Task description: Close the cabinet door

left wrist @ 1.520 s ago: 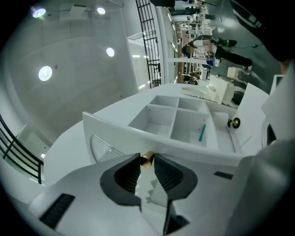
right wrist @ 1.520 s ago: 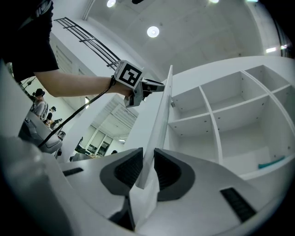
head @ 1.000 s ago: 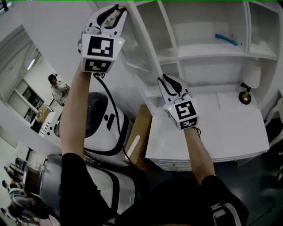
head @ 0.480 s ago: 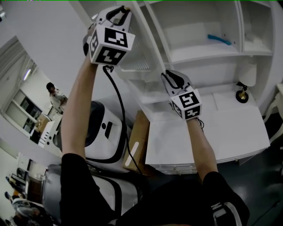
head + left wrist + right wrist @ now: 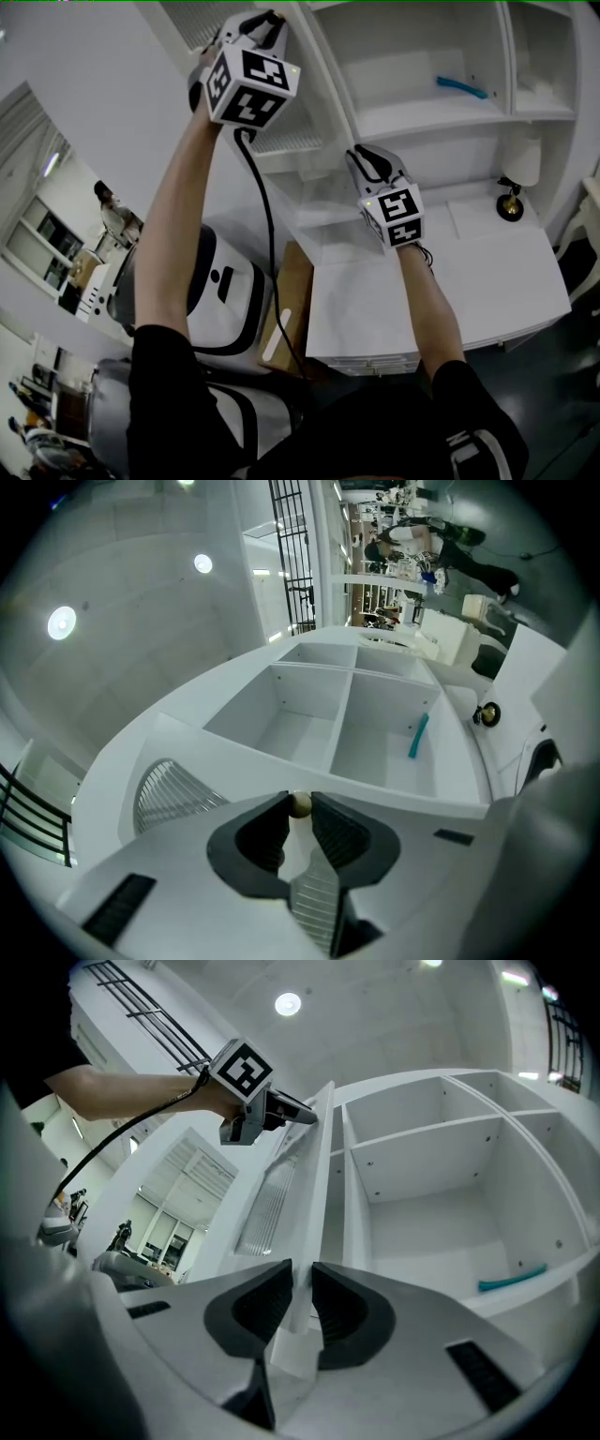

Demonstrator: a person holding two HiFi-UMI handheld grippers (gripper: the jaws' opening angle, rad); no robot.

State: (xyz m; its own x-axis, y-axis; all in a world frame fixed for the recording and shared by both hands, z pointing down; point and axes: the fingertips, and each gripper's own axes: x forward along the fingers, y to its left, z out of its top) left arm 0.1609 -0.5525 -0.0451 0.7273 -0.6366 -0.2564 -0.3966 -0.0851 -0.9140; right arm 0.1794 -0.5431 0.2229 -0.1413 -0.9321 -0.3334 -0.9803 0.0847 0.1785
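Observation:
The white cabinet door (image 5: 298, 167), with a ribbed glass panel (image 5: 167, 794), stands ajar in front of the open white cabinet (image 5: 422, 56). My left gripper (image 5: 267, 19) is high up, shut on the door's small round beige knob (image 5: 300, 804). In the right gripper view it (image 5: 305, 1115) shows at the door's upper edge. Lower down, my right gripper (image 5: 361, 155) is shut on the door's free edge (image 5: 302, 1269), which fills the gap between its pads (image 5: 267, 1302).
A teal tool (image 5: 461, 86) lies on a cabinet shelf. A brass bell-shaped thing (image 5: 511, 208) stands on the white counter (image 5: 487, 281). A white machine (image 5: 225, 291) and a cardboard box (image 5: 291, 291) stand left of the counter. A person (image 5: 108, 211) is far off at the left.
Both grippers have moved right with the door, which has swung closer to the cabinet front. Both grips are unchanged.

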